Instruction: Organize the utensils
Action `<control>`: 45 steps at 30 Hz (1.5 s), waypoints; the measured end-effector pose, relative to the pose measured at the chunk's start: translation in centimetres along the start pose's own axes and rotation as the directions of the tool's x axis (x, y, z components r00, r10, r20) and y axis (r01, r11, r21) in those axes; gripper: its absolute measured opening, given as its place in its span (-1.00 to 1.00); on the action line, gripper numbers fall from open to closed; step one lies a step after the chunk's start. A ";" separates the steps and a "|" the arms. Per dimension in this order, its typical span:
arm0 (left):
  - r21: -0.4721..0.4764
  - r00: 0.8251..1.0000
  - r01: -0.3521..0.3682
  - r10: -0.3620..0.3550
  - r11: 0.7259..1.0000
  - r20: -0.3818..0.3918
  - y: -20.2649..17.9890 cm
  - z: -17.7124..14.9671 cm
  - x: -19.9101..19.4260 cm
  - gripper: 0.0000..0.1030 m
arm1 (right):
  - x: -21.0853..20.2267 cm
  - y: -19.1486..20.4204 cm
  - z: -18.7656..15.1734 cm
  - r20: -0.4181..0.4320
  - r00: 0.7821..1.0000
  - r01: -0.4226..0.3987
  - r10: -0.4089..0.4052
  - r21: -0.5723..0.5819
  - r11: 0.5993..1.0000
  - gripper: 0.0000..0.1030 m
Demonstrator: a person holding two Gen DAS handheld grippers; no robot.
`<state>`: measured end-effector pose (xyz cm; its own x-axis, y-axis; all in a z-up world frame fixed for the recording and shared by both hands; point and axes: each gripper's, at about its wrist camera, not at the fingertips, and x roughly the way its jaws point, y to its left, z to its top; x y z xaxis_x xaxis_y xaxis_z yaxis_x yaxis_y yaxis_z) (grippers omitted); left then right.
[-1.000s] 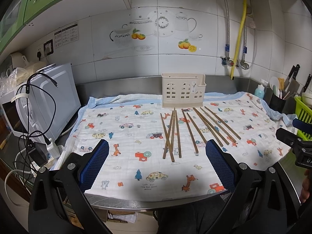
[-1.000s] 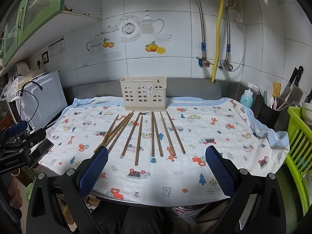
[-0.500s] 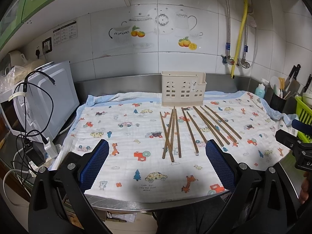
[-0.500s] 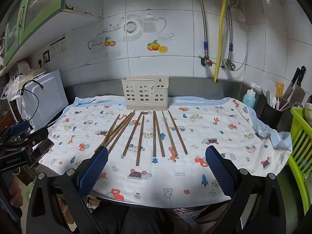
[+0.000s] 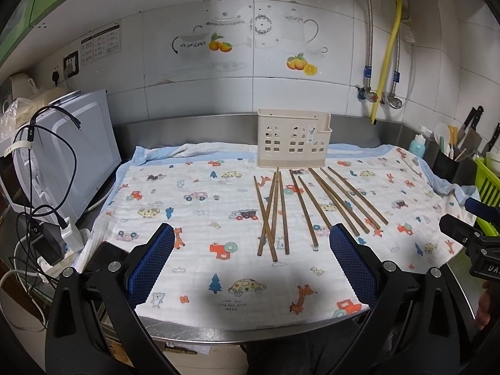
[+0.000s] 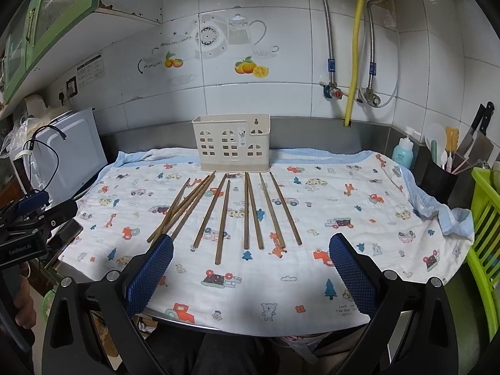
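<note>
Several brown wooden chopsticks [image 5: 282, 212] [image 6: 222, 222] lie side by side on a patterned cloth [image 5: 193, 206] [image 6: 343, 206], their far ends pointing at a cream plastic utensil holder [image 5: 293, 137] [image 6: 232, 141] that stands upright at the back. My left gripper [image 5: 251, 262] hovers open above the cloth's near edge, short of the chopsticks, nothing between its blue pads. My right gripper [image 6: 250, 268] is open too, just short of the chopsticks' near ends. Each gripper shows at the edge of the other's view.
A white microwave [image 5: 59, 153] with dangling cables stands at the left. At the right are a green dish rack [image 6: 487, 243], a dark cup of tools [image 6: 440, 178] and a soap bottle [image 6: 403, 153]. Pipes [image 6: 354, 47] run down the tiled wall.
Both views have shifted slightly closer to the counter and a little rightward; the chopsticks and holder have not moved. Both grippers stay open.
</note>
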<state>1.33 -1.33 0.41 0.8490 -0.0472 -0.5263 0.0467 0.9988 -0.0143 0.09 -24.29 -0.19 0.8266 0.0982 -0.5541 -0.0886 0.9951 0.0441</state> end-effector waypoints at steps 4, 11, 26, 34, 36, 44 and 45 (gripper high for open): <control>-0.004 1.000 0.005 -0.005 1.000 -0.014 0.2 0.1 0.8 0.91 | 0.8 0.0 0.0 -0.010 1.000 -0.004 0.004 -0.003 1.000 0.88; -0.004 0.999 -0.010 0.010 1.000 -0.052 0.3 0.1 2.9 0.91 | 2.6 -0.6 0.1 -0.032 0.999 -0.006 0.006 0.003 1.000 0.88; -0.007 0.994 -0.009 0.008 1.000 -0.108 0.9 0.2 6.5 0.91 | 5.9 -0.9 0.3 -0.077 0.997 -0.030 0.029 -0.015 0.999 0.88; -0.021 0.985 0.015 -0.019 1.000 -0.169 1.0 -0.5 9.4 0.90 | 8.5 -1.9 -0.1 -0.112 0.993 -0.038 0.038 0.001 0.999 0.88; -0.017 0.983 0.015 -0.018 1.000 -0.184 1.0 -0.6 10.3 0.90 | 9.1 -2.1 -0.1 -0.121 0.992 -0.034 0.034 0.001 0.999 0.88; -0.038 0.969 0.043 -0.051 0.998 -0.243 0.9 -1.2 13.7 0.88 | 11.3 -3.3 -0.6 -0.142 0.989 -0.030 0.032 0.015 0.999 0.88; -0.045 0.967 0.047 -0.057 0.998 -0.248 0.9 -1.2 14.1 0.88 | 11.5 -3.5 -0.6 -0.145 0.989 -0.031 0.033 0.021 0.999 0.88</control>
<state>12.66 -1.06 -8.05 0.6880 -0.0995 -0.7189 0.0631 0.9950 -0.0774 9.56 -26.64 -7.22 0.7341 0.1283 -0.6668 -0.1021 0.9917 0.0785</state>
